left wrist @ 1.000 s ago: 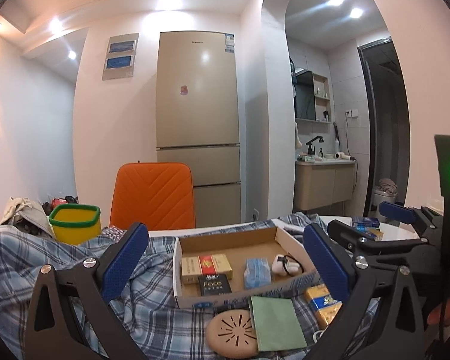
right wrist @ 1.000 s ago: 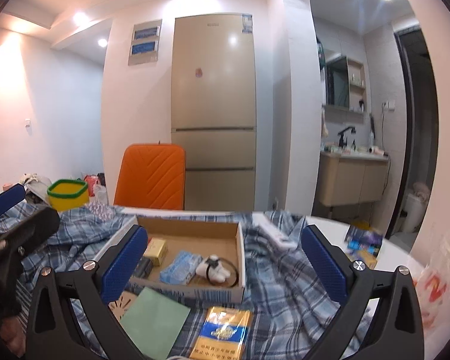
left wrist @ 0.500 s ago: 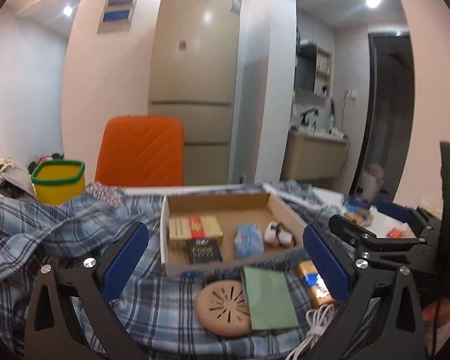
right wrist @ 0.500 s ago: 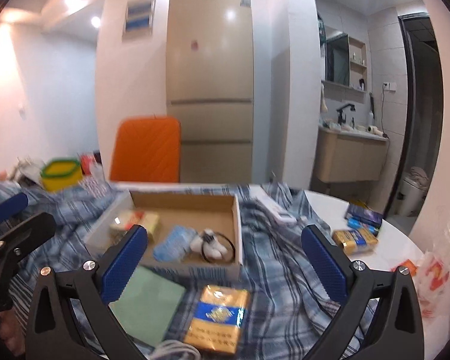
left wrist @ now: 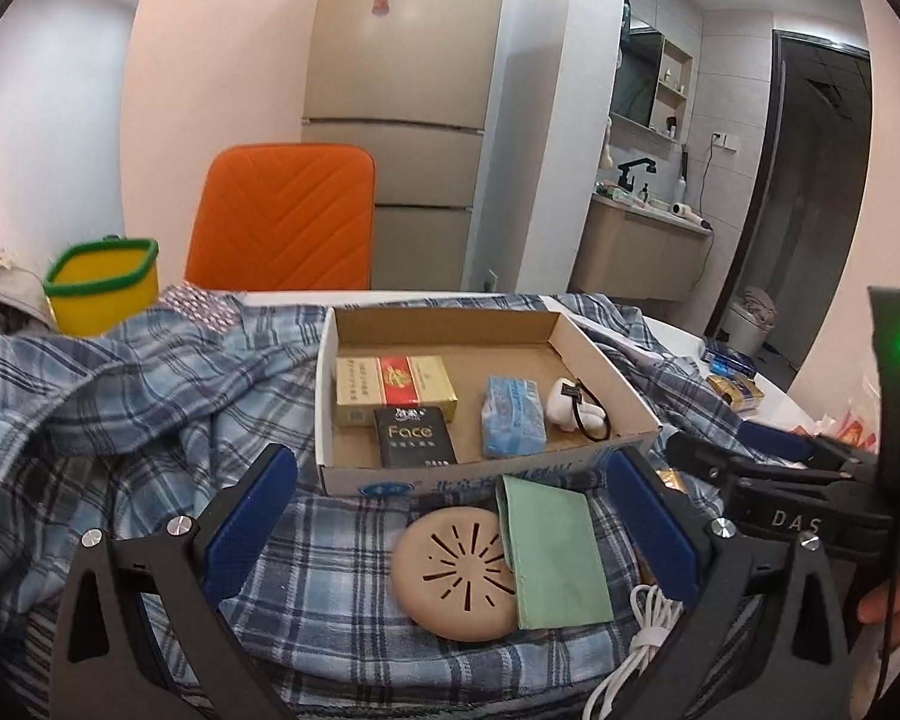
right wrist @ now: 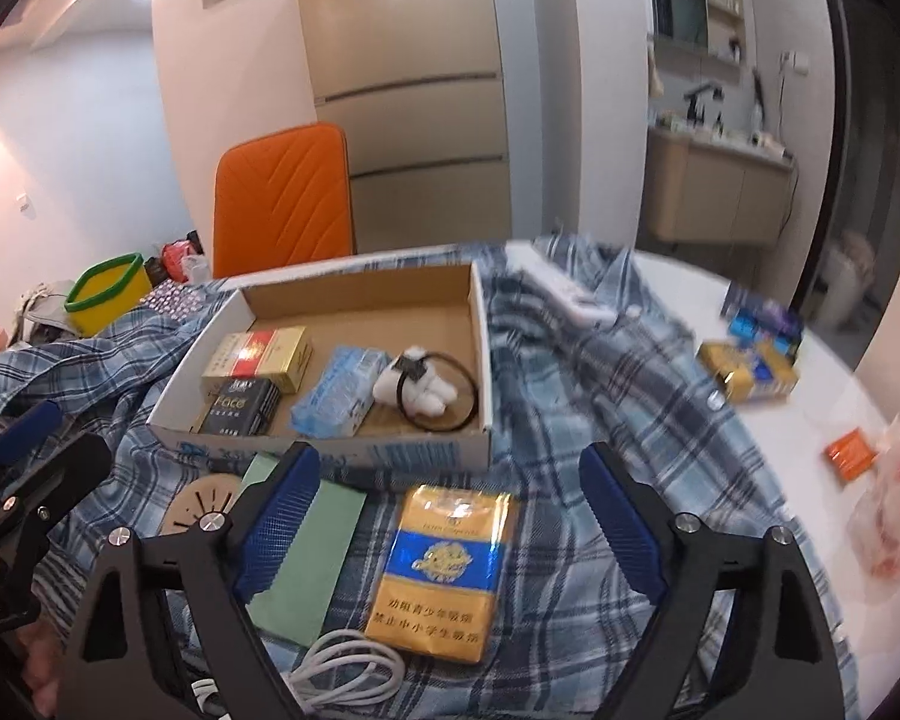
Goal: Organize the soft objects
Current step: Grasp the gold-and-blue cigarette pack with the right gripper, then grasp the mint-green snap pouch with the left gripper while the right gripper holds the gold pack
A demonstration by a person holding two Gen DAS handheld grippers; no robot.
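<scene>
A cardboard box [left wrist: 612, 387] [right wrist: 480, 354] lies on a blue plaid cloth [left wrist: 120, 396] [right wrist: 600, 450]. In it are a gold-red pack [left wrist: 393, 396], a black "Face" pack [left wrist: 414, 438], a blue tissue pack [left wrist: 510, 423] [right wrist: 339, 390] and a white soft toy with a black ring [left wrist: 573, 411] [right wrist: 420, 387]. In front lie a tan round disc [left wrist: 450, 582], a green pouch [left wrist: 549, 558] [right wrist: 312, 552], a gold-blue pack [right wrist: 447, 564] and a white cable [right wrist: 348, 669]. My left gripper [left wrist: 450, 525] is open above the disc and pouch. My right gripper [right wrist: 447, 522] is open above the gold-blue pack.
A yellow bin with a green rim [left wrist: 102, 285] stands at the far left, an orange chair [left wrist: 282, 222] behind the table. More packs [right wrist: 750, 360] and orange wrappers [right wrist: 852, 453] lie on the white tabletop at the right. A fridge stands behind.
Both grippers have tilted down and moved closer to the table. The box and the things in front of it now show larger and more from above. Both stay open.
</scene>
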